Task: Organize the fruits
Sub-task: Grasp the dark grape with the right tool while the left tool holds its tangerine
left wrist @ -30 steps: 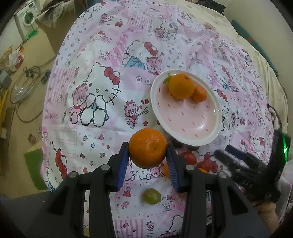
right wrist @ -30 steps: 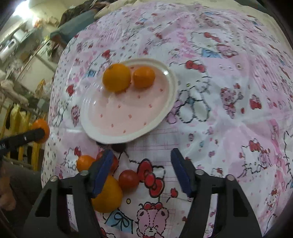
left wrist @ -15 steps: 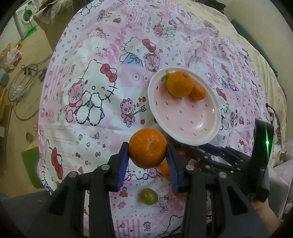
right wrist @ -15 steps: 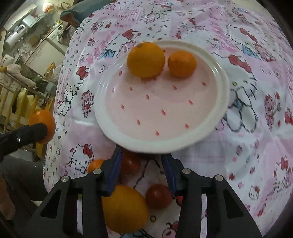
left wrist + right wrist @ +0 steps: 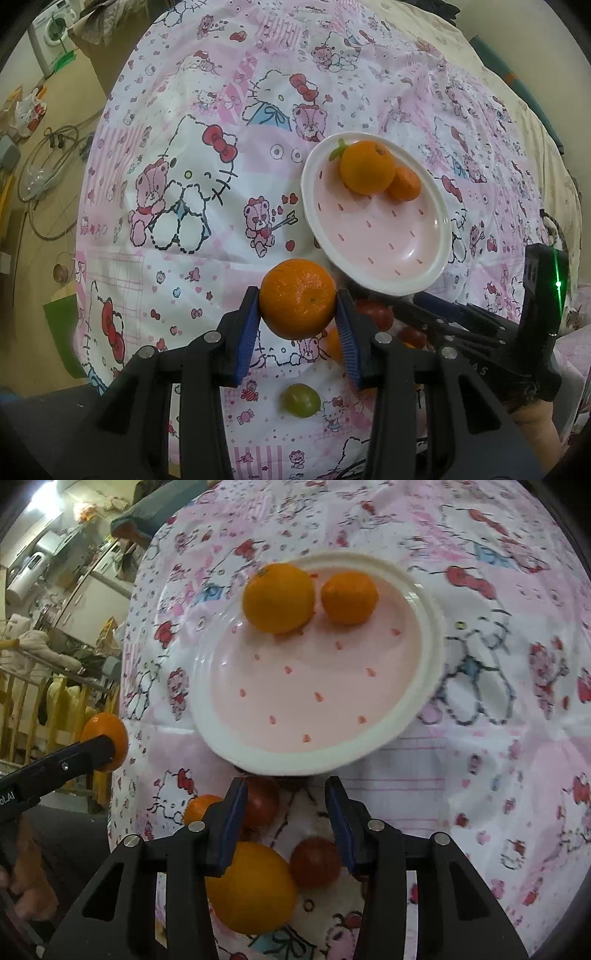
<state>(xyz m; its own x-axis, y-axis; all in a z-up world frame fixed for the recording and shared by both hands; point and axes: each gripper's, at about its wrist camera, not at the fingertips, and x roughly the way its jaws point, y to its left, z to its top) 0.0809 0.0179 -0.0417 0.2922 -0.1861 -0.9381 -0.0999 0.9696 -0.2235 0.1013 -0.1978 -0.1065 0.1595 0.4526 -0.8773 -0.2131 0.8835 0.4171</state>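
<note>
Two oranges [image 5: 376, 171] sit on the plate [image 5: 437, 236] just ahead-right of the left hand-held gripper [image 5: 298, 325], which clamps a mandarin [image 5: 297, 298]; the right hand-held gripper [image 5: 284, 823] hangs empty, jaws narrowly apart.

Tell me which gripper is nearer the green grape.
Left. The left gripper, shut on an orange, hangs just above and beyond the green grape. The right gripper sits farther off by the plate's near rim, among the tomatoes.
</note>
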